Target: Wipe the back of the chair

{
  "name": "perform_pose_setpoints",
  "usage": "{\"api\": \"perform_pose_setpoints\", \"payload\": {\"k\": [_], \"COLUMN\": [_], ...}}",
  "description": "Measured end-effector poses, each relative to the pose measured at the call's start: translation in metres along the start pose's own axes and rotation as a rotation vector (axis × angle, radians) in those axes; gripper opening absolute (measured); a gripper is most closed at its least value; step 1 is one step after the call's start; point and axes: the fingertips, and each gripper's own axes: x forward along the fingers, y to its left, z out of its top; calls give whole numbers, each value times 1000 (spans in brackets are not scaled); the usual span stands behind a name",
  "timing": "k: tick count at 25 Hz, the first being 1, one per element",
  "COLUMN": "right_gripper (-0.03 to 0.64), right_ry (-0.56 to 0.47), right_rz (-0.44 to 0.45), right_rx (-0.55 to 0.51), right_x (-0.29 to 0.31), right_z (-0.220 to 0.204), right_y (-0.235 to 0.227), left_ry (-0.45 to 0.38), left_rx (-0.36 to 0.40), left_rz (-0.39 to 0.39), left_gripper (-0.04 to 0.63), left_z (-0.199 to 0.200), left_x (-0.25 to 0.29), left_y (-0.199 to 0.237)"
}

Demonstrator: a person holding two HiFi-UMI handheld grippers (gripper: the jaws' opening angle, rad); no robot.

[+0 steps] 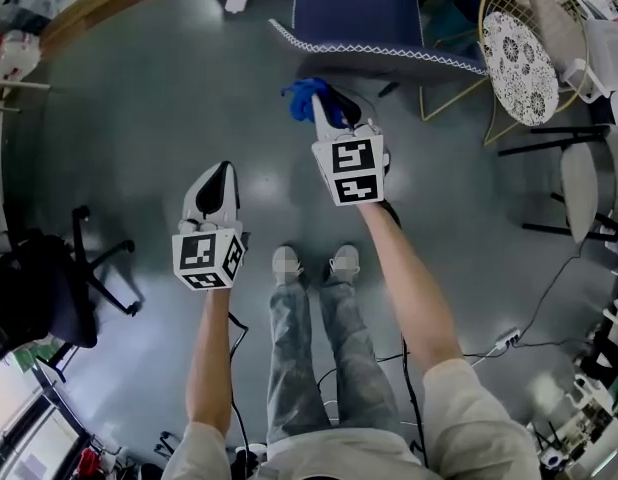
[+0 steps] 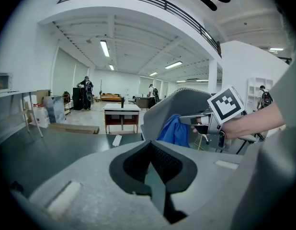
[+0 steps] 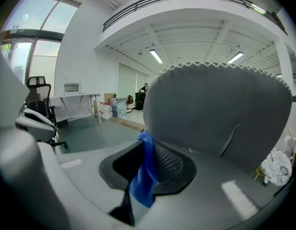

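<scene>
Chair back (image 3: 220, 114) straight ahead of the right gripper (image 1: 327, 116), filling most of the right gripper view: grey-blue padding, upright, zigzag trim along the top edge, broad axis lying across the line of the jaws. Near, seemingly just short of contact; cannot tell for certain. Stands on the floor (image 1: 159, 118), toward its far edge in the head view, rear face toward the person by the look of it.

Blue cloth (image 3: 145, 176) pinched between the right jaws, bunched, hanging out in front and leading toward the padding.

Left gripper (image 1: 219, 180) back and to the left, well apart from the chair back, jaws pressed together on nothing. Plainly the farther one; right hand nearer, and alone in carrying the cloth.

Judged from that: wiping not yet properly under way. Next, likely a short push forward to seat the cloth, then strokes along the broad axis. Risk: a thin wad, hard jaw tips scraping the fabric.

Further out: wire chair (image 1: 519, 48) by the floor's far right corner, black office chair (image 1: 49, 288) at its left edge, power strip (image 1: 507, 340) on the right.
</scene>
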Motion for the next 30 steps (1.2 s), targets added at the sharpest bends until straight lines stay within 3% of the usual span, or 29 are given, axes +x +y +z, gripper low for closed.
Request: {"api": "perform_pose_setpoints", "payload": {"k": [13, 24, 30], "right_gripper": [63, 63, 64], "right_ry": [51, 82, 89], "right_rz": [36, 8, -59], "right_rx": [27, 55, 85], "right_x": [56, 68, 55], "right_z": [-9, -31, -47], "right_y": [18, -17, -60], "left_ry": [13, 44, 57], "left_rx": [-4, 20, 33], "left_rz": [51, 19, -18], "left_gripper": [-2, -2, -2], "left_z": [1, 2, 1], "left_x": [-2, 28, 48], "left_y": [26, 11, -7]}}
